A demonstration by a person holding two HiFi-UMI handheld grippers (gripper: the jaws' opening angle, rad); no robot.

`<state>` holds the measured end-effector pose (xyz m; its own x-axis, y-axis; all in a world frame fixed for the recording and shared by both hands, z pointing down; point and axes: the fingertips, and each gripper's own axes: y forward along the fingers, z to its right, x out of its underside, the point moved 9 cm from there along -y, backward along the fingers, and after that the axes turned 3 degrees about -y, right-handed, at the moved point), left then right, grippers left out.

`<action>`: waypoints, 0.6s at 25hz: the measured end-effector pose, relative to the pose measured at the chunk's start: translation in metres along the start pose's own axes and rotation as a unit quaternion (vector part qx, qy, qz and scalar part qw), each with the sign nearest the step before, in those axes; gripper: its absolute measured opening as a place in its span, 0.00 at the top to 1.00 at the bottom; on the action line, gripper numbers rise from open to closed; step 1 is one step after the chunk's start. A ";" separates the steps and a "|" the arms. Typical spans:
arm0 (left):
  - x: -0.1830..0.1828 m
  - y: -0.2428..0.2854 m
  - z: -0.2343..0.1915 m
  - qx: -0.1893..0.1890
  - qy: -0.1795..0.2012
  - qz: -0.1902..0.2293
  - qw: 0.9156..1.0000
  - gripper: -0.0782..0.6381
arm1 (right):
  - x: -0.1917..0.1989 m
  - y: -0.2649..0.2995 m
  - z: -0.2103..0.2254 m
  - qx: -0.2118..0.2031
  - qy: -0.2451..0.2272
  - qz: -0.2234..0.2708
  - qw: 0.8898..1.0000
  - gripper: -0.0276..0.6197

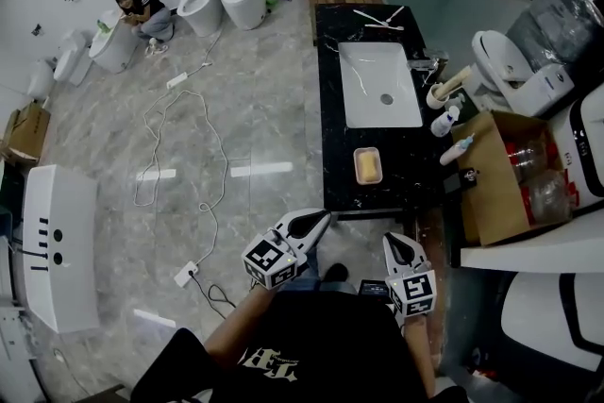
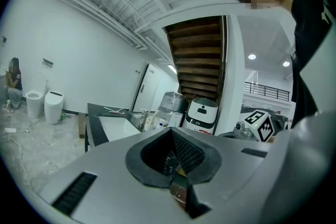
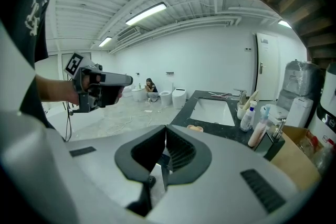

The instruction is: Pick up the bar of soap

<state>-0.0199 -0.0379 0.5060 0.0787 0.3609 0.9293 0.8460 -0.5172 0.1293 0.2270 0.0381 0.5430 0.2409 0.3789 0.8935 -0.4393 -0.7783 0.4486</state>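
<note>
The bar of soap (image 1: 367,165), yellow, lies in a pale soap dish (image 1: 367,180) on the black countertop (image 1: 332,109). It sits on the strip between the white sink basin (image 1: 379,85) and the counter's near edge. The right gripper view shows it small, at the counter's near end (image 3: 195,128).

Both tools hang short of the counter, apart from the soap. The left gripper (image 1: 324,219) has its jaws pressed together with nothing between them, as its own view shows (image 2: 171,131). The right gripper (image 1: 393,242) is likewise closed on nothing (image 3: 166,128). Each carries a marker cube (image 1: 271,261) printed with black-and-white square patterns (codes, not letters).

Two bottles (image 1: 444,121) lie at the counter's right edge, beside an open cardboard box (image 1: 491,179). Their labels are too small to read. The wearer's black shirt (image 1: 311,344) bears pale print (image 1: 264,358) that cannot be made out.

On the grey floor to the left, white cables (image 1: 203,156) trail toward a row of toilets (image 1: 222,0). A person (image 1: 142,11) crouches there.
</note>
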 end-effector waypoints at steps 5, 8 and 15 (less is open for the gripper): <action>-0.016 0.009 -0.025 0.006 0.010 0.003 1.000 0.88 | -0.017 0.025 0.003 -0.005 -0.005 0.001 1.000 0.94; -0.023 0.016 -0.039 0.015 0.010 0.002 1.000 0.88 | -0.024 0.038 0.006 0.001 -0.006 -0.005 1.000 0.94; -0.042 0.028 -0.079 0.033 0.011 -0.004 0.999 0.88 | -0.039 0.069 0.011 0.018 0.008 -0.014 1.000 0.94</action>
<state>-0.0412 -0.1291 0.4983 0.0618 0.3476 0.9356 0.8796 -0.4620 0.1135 0.1969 -0.0363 0.5388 0.2392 0.4076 0.8813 -0.4011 -0.7851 0.4720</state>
